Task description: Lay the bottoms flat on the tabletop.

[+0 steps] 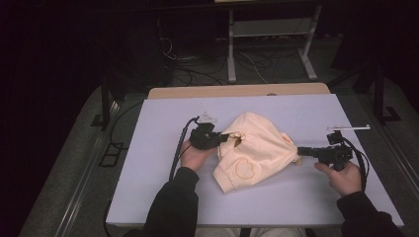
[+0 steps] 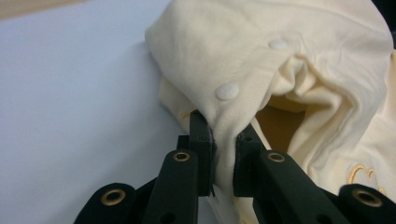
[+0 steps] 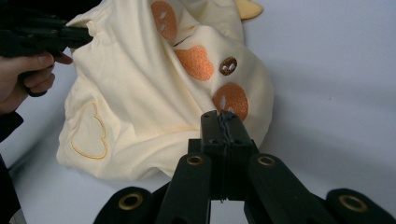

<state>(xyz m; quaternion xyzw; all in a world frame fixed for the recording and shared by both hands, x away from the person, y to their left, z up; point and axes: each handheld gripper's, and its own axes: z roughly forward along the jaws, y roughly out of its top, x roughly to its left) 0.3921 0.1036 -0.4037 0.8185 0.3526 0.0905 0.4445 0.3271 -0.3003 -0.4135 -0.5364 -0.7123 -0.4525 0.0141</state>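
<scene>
Left gripper view has the left gripper (image 2: 224, 154) pinching 1 thin fold of the crumpled cream cotton garment (image 1: 257, 150) mid-table; it could slip. Right gripper (image 3: 224, 135) is closed, seemingly empty.

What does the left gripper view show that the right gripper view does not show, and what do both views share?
Left gripper view alone: two round white snap buttons near a folded edge, and the left claw pinching that cream fabric between its jaws.

Right gripper view alone: orange patches and a small brown oval on the garment, a stitched heart outline, the person's other hand, and the right claw with its jaws pressed together just before the cloth's edge.

Both: the cream garment lying on the pale table.
</scene>
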